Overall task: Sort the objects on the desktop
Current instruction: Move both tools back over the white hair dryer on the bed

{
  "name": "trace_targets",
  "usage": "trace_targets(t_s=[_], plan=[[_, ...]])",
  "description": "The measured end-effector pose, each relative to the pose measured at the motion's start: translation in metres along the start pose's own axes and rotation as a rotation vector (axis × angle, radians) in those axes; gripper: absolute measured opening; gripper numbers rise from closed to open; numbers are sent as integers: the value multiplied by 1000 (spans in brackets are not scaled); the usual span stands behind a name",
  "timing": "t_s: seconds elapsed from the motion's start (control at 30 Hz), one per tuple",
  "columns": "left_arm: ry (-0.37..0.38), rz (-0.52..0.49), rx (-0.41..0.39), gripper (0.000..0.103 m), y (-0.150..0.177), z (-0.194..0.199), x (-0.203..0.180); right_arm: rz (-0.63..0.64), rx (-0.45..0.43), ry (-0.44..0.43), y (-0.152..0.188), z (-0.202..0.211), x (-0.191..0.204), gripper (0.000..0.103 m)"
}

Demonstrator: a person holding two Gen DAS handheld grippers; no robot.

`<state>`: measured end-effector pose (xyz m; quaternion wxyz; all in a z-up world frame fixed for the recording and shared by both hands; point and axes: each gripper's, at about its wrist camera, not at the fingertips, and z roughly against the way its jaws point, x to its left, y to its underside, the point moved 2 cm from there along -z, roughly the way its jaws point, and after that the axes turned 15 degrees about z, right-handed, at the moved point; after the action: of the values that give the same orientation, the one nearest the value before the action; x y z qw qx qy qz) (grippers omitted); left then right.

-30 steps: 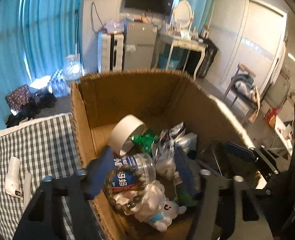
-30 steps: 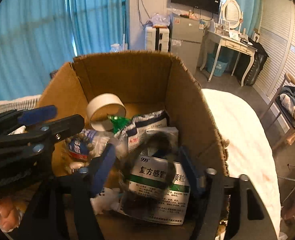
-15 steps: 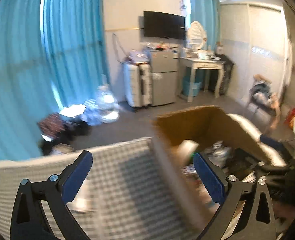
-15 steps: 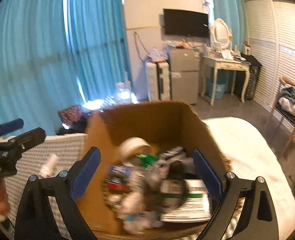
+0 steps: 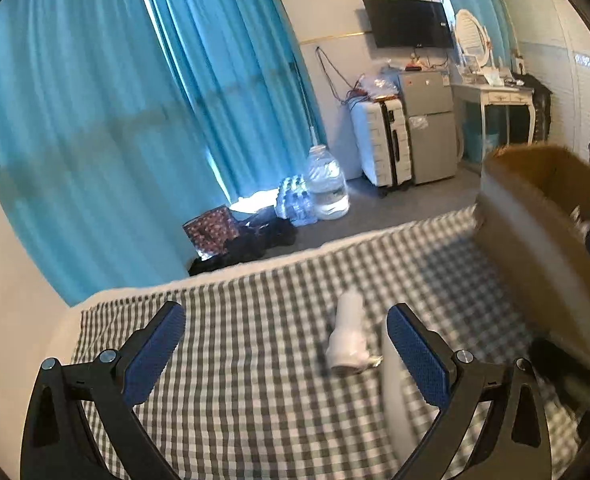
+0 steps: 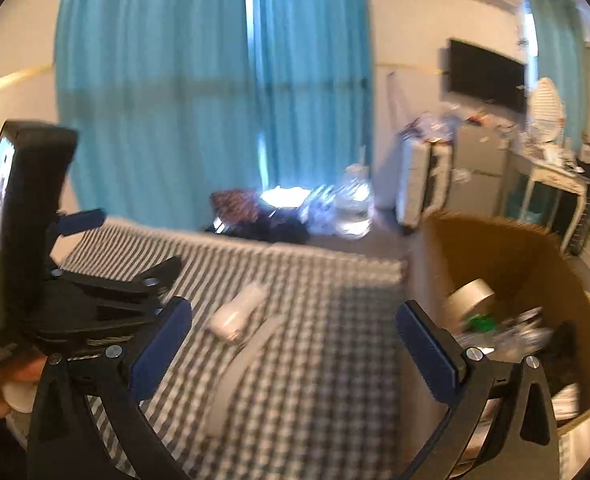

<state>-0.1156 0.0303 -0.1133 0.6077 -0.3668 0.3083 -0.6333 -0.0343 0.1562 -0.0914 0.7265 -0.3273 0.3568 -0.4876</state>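
A white plug-like charger (image 5: 349,338) lies on the checked cloth, between my left gripper's fingers and a little ahead of them; a long white flat piece (image 5: 393,396) lies beside it. My left gripper (image 5: 285,354) is open and empty above the cloth. My right gripper (image 6: 293,342) is open and empty; the charger (image 6: 237,312) and the white piece (image 6: 239,372) lie ahead between its fingers. The cardboard box (image 6: 507,248) at right holds a tape roll (image 6: 469,294) and several packets. The box (image 5: 535,216) is at the right in the left wrist view.
The left gripper's body (image 6: 27,240) stands at the left of the right wrist view. The checked cloth (image 5: 255,360) ends at a far edge; beyond it are the floor, water bottles (image 5: 325,184), bags and blue curtains.
Both grippers let go of their items over the box, opened, and swung left away from it. They now face the checked cloth with the white charger.
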Motion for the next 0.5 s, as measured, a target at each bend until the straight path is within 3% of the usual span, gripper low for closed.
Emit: trace_targets(t_s=[0.2, 0.3, 0.5], plan=[[-2, -8, 86, 103, 29, -49, 8, -69, 110, -40, 34, -48, 9, 102], [7, 32, 124, 103, 35, -74, 11, -22, 161, -42, 47, -69, 17, 102], [103, 144, 255, 103, 45, -120, 8, -48, 240, -109, 72, -102, 34, 100]])
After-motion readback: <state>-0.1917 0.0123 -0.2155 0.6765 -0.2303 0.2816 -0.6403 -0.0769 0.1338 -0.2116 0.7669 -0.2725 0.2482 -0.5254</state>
